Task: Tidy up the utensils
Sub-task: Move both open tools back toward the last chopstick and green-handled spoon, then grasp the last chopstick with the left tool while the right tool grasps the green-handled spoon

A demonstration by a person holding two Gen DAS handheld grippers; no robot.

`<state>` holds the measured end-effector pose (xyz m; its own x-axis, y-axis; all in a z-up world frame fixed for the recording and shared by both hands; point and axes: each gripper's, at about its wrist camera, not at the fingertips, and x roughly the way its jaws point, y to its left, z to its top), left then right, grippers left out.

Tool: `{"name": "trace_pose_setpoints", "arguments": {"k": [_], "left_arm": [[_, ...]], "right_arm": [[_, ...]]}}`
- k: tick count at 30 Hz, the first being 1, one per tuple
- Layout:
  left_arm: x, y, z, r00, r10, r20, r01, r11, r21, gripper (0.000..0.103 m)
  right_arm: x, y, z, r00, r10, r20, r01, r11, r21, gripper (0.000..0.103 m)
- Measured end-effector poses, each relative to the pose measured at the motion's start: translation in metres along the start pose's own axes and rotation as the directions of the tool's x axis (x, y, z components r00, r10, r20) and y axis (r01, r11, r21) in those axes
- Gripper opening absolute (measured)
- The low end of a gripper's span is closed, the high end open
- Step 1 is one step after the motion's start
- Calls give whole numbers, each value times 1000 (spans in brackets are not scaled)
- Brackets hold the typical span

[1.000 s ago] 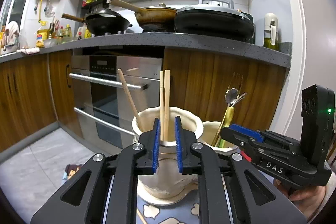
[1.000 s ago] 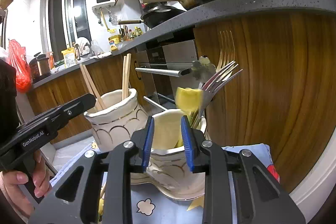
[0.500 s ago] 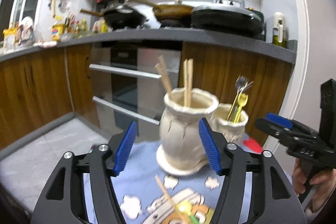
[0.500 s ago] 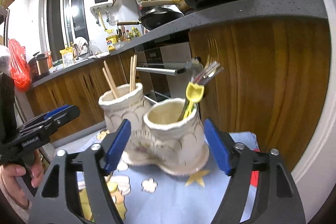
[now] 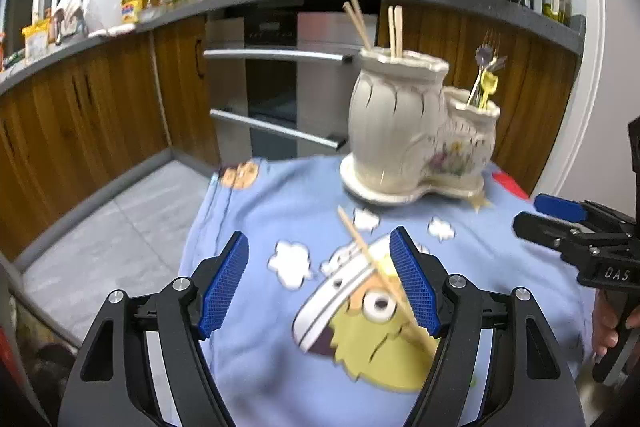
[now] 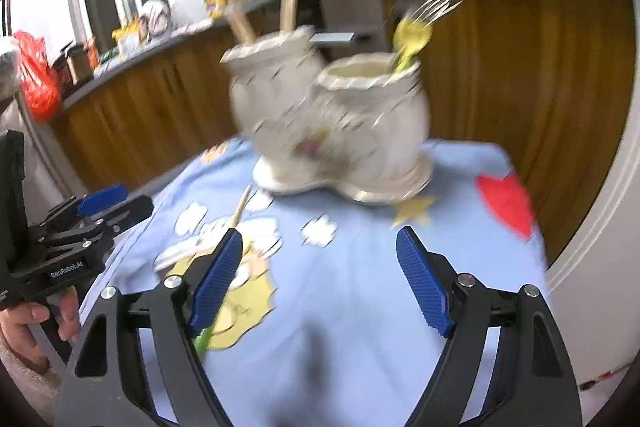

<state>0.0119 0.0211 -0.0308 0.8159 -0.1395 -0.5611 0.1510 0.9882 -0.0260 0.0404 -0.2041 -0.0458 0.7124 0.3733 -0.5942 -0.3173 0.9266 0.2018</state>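
The left gripper (image 5: 320, 281) is seen with its fingers (image 5: 224, 283) spread wide, just opened, nothing pressed between the pads; a loose chopstick (image 5: 362, 247) is caught lying on the cloth (image 5: 248, 211), its near end running under the right-hand finger. The right gripper (image 6: 320, 281) is likewise found apart, freshly opened, with only blue cloth between the fingers (image 6: 420, 279). Further out, the holder (image 5: 416, 135) is spotted standing at the far edge of the cloth-covered tabletop: two joined ceramic pots on one base. In the taller pot (image 5: 394, 119), four chopsticks (image 5: 394, 31) are held upright or leaning. In the shorter pot (image 6: 372, 107), a fork (image 6: 434, 7) and a yellow spoon (image 6: 412, 37) are kept, handles down. On the right gripper's body, "DAS" is read from the left view; on the left gripper's body, "GenRobot.AI" is made out from the right view. The right view is blurred.
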Motion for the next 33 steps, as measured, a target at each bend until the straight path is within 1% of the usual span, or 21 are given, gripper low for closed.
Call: {"name": "trace_pose_setpoints", "arguments": {"k": [1, 3, 4, 6, 7, 9, 14, 20, 23, 26, 29, 30, 32, 33], "left_arm": [[-1, 1, -2, 1000, 4, -7, -4, 1000, 0, 74], [-7, 6, -8, 1000, 23, -19, -23, 1000, 4, 74], [-8, 7, -9, 999, 27, -22, -27, 1000, 3, 74], [-12, 13, -11, 999, 19, -28, -20, 1000, -18, 74], [-13, 15, -11, 999, 17, -29, -18, 1000, -26, 74], [-15, 18, -11, 999, 9, -32, -10, 999, -37, 74], [-18, 18, -13, 1000, -1, -29, 0, 999, -32, 74], [-17, 15, -14, 999, -14, -37, 12, 999, -30, 74], [-14, 10, -14, 999, -15, -50, 14, 1000, -19, 74], [-10, 5, -15, 997, -21, -70, 20, 1000, -13, 74], [0, -5, -13, 992, -46, -115, 45, 999, -10, 74], [6, -13, -13, 988, -57, -143, 58, 998, 4, 73], [17, -24, -14, 980, -71, -184, 76, 997, 20, 63], [22, -27, -16, 976, -80, -201, 86, 996, 22, 54]], "right_arm": [[3, 4, -3, 1000, 16, -21, -16, 1000, 4, 76], [11, 16, -5, 995, 60, -77, -59, 998, 12, 63], [15, 23, -7, 993, 68, -101, -68, 998, 10, 60], [23, 38, -9, 988, 69, -137, -72, 997, -17, 44], [28, 46, -12, 986, 61, -158, -67, 997, -35, 40], [35, 56, -16, 980, 59, -189, -70, 996, -52, 23], [48, 71, -27, 973, 31, -231, -53, 995, -87, 11], [56, 72, -28, 967, 22, -254, -45, 995, -87, 11], [59, 68, -24, 967, 35, -253, -58, 995, -83, 10], [43, 57, -20, 978, 25, -207, -43, 996, -84, 9], [29, 43, -17, 983, -1, -185, -17, 995, -99, 9], [24, 36, -16, 983, -7, -182, -11, 995, -97, 9], [16, 24, -14, 984, -8, -177, -6, 997, -80, 9], [13, 21, -14, 985, -8, -174, -5, 997, -73, 9]]}}
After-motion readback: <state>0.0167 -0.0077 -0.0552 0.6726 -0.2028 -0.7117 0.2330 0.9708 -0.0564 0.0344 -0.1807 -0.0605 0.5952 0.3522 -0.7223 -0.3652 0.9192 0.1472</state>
